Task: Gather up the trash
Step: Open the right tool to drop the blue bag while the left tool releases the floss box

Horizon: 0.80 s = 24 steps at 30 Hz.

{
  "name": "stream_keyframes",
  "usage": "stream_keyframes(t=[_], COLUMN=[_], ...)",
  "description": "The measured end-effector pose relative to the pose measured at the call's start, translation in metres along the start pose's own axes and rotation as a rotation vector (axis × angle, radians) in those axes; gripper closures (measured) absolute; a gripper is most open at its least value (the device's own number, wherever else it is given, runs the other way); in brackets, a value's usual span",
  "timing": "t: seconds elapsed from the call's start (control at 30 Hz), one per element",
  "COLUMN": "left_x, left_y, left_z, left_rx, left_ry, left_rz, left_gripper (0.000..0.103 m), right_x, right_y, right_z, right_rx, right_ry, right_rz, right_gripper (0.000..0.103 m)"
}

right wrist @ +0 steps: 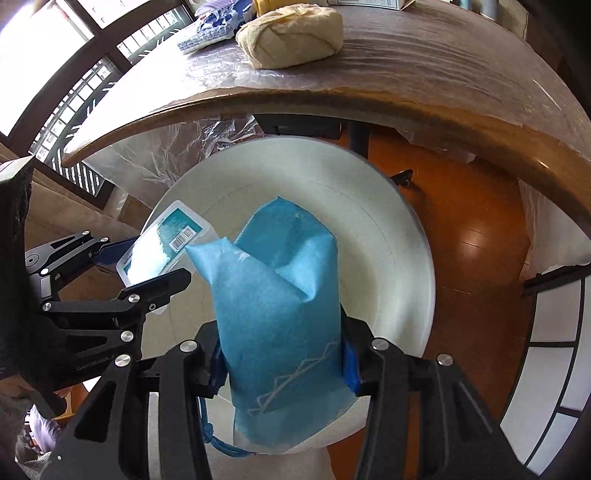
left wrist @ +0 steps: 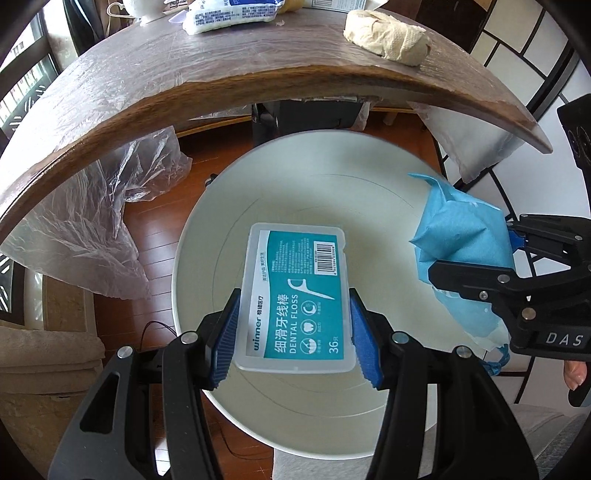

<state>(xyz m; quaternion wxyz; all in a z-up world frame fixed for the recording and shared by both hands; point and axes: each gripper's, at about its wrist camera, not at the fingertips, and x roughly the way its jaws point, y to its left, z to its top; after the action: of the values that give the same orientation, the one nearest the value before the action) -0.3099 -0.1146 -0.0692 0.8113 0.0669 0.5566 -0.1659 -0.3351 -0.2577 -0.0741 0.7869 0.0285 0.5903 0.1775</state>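
- Two claws, both hanging over one white bin (left wrist: 207,236) that stands on the wood floor under the table (left wrist: 122,96) edge.
- The left gripper (left wrist: 293,334) is clamped on one clear dental floss box (left wrist: 295,299) with a teal label, both blue pads pressed on its short sides.
- The right gripper (right wrist: 282,363), just beside it, is squeezed tight on one crumpled blue bag (right wrist: 277,310).
- Beyond both claws, on the table: one wad of beige paper (left wrist: 388,35) and one white packet (left wrist: 229,14).
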Motion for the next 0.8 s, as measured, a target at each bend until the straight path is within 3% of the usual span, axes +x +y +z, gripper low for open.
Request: stream_keyframes(t=[0.8], left_x=[0.018], left_y=[0.0], left_z=[0.002], left_rx=[0.026], left_ry=[0.06], left_rz=[0.019], left_gripper=[0.047], right_x=[0.031], right_y=[0.001], right_z=[0.005], right_rx=[0.019], right_ry=[0.086], right_rz=[-0.051], right_gripper=[0.056])
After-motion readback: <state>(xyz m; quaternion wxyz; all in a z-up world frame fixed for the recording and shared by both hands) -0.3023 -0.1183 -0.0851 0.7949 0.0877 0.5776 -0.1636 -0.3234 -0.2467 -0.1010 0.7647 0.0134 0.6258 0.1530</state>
